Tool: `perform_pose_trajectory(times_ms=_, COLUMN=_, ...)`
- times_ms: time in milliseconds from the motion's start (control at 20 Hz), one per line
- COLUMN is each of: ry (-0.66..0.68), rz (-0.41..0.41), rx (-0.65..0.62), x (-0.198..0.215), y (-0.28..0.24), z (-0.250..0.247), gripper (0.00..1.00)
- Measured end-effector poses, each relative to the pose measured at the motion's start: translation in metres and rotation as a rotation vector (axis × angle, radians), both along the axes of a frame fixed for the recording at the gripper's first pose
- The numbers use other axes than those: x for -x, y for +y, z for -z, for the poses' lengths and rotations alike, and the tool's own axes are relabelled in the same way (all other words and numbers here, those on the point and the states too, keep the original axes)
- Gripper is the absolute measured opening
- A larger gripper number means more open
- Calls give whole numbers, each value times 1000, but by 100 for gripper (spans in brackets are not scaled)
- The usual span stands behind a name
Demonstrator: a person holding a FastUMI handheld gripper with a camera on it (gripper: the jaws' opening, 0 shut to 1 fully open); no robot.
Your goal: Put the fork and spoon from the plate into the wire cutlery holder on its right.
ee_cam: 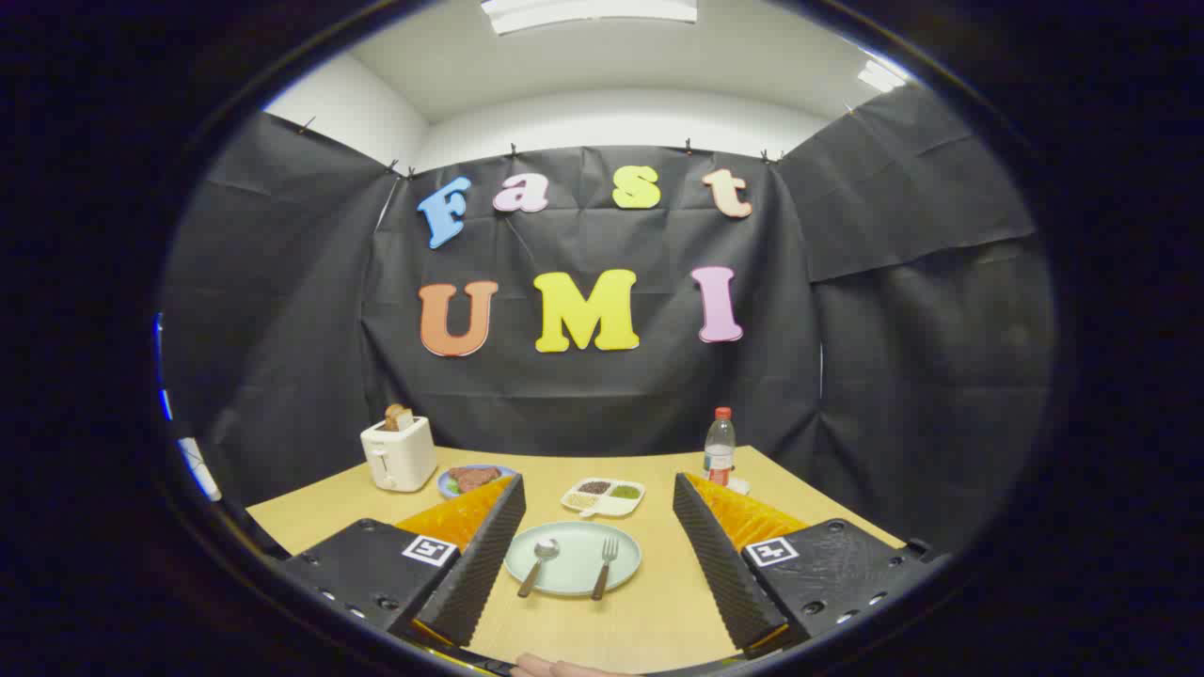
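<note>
Two fingers of the gripper [594,527] stand spread wide, level above the wooden table [649,621], gripping nothing. Between them lies the pale plate [572,575], with the spoon [539,564] on its left half and the fork [604,566] on its right, handles toward the camera. Beyond the fingers: a toaster [399,453], a divided dish [603,496], a bottle [720,445].
</note>
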State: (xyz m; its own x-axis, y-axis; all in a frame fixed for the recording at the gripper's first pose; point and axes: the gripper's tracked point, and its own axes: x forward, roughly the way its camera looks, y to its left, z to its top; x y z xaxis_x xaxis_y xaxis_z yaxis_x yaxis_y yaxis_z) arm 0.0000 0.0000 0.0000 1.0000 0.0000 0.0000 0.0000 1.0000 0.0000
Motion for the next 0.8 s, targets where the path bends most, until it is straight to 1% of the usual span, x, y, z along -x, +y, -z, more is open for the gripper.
perform_pose_trajectory(times_ms=300, ry=19, rz=0, rx=-42, x=1, y=-6, z=3, gripper=95)
perform_pose_trajectory(times_ms=550, ry=34, rz=1, rx=-23, x=-2, y=-8, z=7, gripper=96)
perform_pose_trajectory(times_ms=800, ry=58, rz=7, rx=-39, x=-13, y=-15, z=16, gripper=96)
